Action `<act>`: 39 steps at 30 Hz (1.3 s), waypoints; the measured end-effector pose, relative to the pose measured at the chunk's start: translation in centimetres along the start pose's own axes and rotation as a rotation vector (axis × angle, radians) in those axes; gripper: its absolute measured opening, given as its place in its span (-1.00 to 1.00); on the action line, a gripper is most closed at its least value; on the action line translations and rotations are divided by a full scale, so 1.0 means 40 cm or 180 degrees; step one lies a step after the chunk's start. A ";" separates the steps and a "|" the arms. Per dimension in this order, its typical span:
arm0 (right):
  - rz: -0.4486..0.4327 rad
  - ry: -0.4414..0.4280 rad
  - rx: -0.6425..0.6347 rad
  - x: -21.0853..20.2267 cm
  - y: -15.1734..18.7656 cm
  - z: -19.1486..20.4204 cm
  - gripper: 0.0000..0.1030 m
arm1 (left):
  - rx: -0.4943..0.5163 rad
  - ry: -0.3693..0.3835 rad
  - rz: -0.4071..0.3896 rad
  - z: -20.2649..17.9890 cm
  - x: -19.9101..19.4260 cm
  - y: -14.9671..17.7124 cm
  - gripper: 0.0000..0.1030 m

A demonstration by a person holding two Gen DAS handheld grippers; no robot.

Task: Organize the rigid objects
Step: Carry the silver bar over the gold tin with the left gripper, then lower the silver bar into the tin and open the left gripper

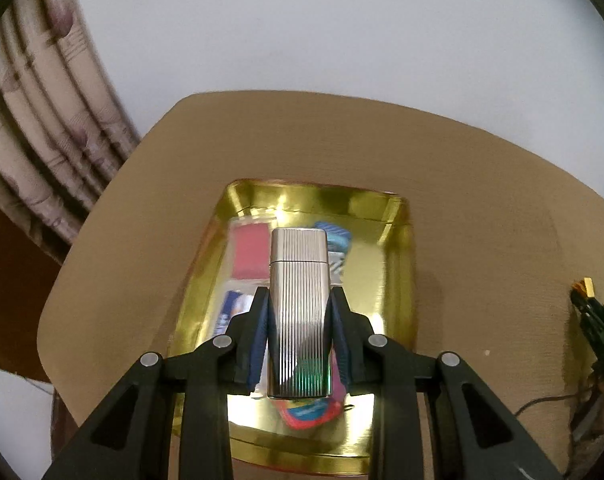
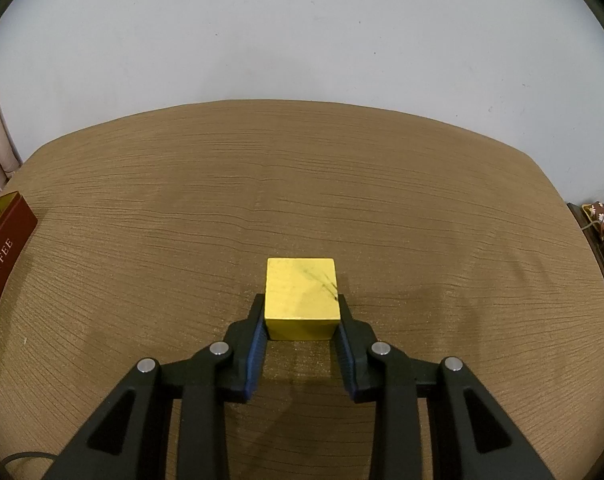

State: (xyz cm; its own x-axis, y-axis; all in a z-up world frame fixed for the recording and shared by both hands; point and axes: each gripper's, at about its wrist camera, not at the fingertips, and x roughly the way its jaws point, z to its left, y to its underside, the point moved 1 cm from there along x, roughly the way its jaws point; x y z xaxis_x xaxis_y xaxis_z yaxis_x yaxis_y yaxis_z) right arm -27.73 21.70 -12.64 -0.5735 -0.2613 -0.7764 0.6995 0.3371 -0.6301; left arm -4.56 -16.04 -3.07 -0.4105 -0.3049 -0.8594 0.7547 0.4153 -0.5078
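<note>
- Above the gold tin tray (image 1: 397, 248), left claw (image 1: 300, 300) clamps a ribbed silver lighter (image 1: 298, 304), positioned for dropping in
- Right claw (image 2: 302, 312) grips a yellow cube (image 2: 301, 296) resting on the tabletop (image 2: 182, 208)

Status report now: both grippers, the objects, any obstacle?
Left gripper shut on lighter, above gold tin. Right gripper shut on yellow block, on table. Nothing in the way.

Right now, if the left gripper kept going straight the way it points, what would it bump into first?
The left gripper, shut on the ribbed silver lighter, points down into the gold tin. The lighter would probably meet the colourful packets lying there first, though depth is hard to judge.
</note>
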 end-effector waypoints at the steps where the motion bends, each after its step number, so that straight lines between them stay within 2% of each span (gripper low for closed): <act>1: 0.0000 0.0003 -0.0003 0.000 -0.001 0.000 -0.37 | -0.0020 -0.0020 0.0011 0.013 0.005 0.001 -0.49; 8: 0.0001 0.0009 -0.0011 0.004 -0.005 -0.001 -0.37 | -0.0100 -0.0096 0.0109 0.082 0.047 0.012 -0.49; 21: -0.0001 0.0017 -0.0021 -0.001 -0.005 0.009 -0.37 | -0.0178 -0.0138 0.0238 0.104 0.141 0.018 -0.49; 29: -0.0001 0.0017 -0.0020 -0.001 -0.007 0.008 -0.37 | -0.0201 -0.0153 0.0273 0.097 0.182 -0.023 -0.49; 31: -0.0001 0.0020 -0.0023 -0.001 -0.007 0.008 -0.37 | -0.0146 -0.0219 0.0266 0.099 0.193 -0.040 -0.49; 39: -0.0001 0.0020 -0.0022 -0.001 -0.007 0.008 -0.37 | -0.0160 -0.0148 0.0341 0.112 0.236 -0.090 -0.49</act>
State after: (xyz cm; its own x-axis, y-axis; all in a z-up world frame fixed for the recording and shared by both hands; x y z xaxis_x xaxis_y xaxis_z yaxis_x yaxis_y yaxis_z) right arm -27.76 21.31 -12.45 -0.5763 -0.2558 -0.7762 0.6964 0.3433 -0.6302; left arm -8.86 -24.26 -9.10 -0.3036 -0.2954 -0.9058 0.7660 0.4896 -0.4165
